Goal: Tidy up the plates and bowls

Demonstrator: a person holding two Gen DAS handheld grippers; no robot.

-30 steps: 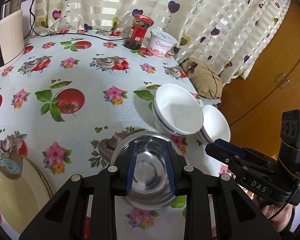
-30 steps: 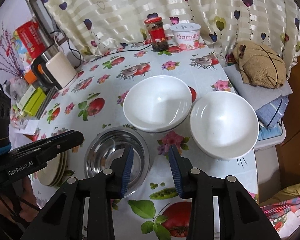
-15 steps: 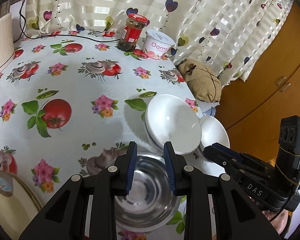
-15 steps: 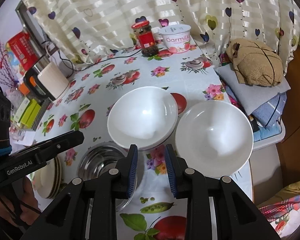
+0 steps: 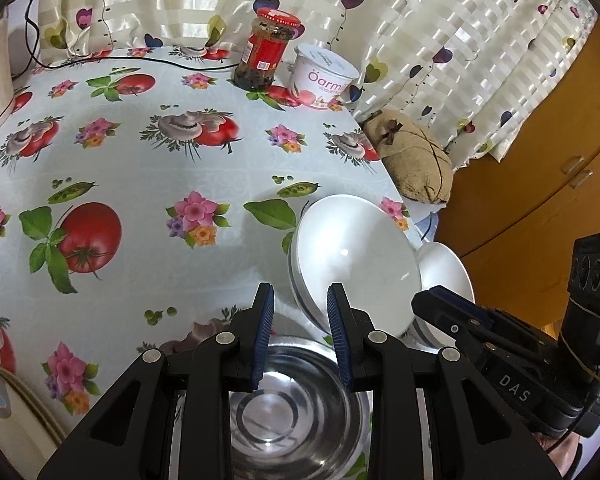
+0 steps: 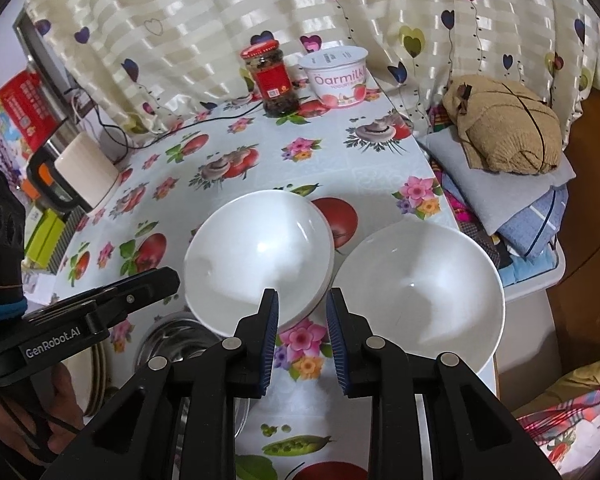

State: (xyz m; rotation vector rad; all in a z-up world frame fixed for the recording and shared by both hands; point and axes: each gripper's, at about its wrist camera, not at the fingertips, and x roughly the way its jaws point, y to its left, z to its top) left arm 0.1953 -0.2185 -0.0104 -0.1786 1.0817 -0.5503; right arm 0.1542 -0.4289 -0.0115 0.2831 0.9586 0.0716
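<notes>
The steel bowl (image 5: 295,412) sits at the near edge of the table (image 5: 147,184), and everything else is easiest placed from it. The left gripper (image 5: 300,312) hangs right over the steel bowl's far rim, its blue-padded jaws partly apart with nothing between them; through the gap only tablecloth shows, and the edge of the white stack just beyond. To the right of the steel bowl, the right gripper (image 6: 302,314) points down at the strip of flowered cloth between the two lots of white bowls. Its jaws are closing, with nothing caught in them, only the printed flower beneath.

On the other side of the steel bowl, at the table's near corner, a small stack of cream plates (image 5: 3,412) shows its rims. A person's hand (image 6: 39,404) grips the left tool's handle above them.

Just past the steel bowl, touching or very nearly touching its rim, stands the stack of white bowls (image 6: 259,252), nested and upright. To the right of that, a single white bowl (image 6: 420,292) sits at the table's right edge, close beside the stack; I cannot tell whether they touch.

Well beyond the steel bowl, at the far end by the curtain (image 6: 219,20), a red-lidded jar (image 6: 269,76) stands next to a yoghurt tub (image 6: 340,74). A kettle (image 6: 79,172) is off at the far left, and a brown bundle (image 6: 508,128) lies on folded cloth off the table's right side.
</notes>
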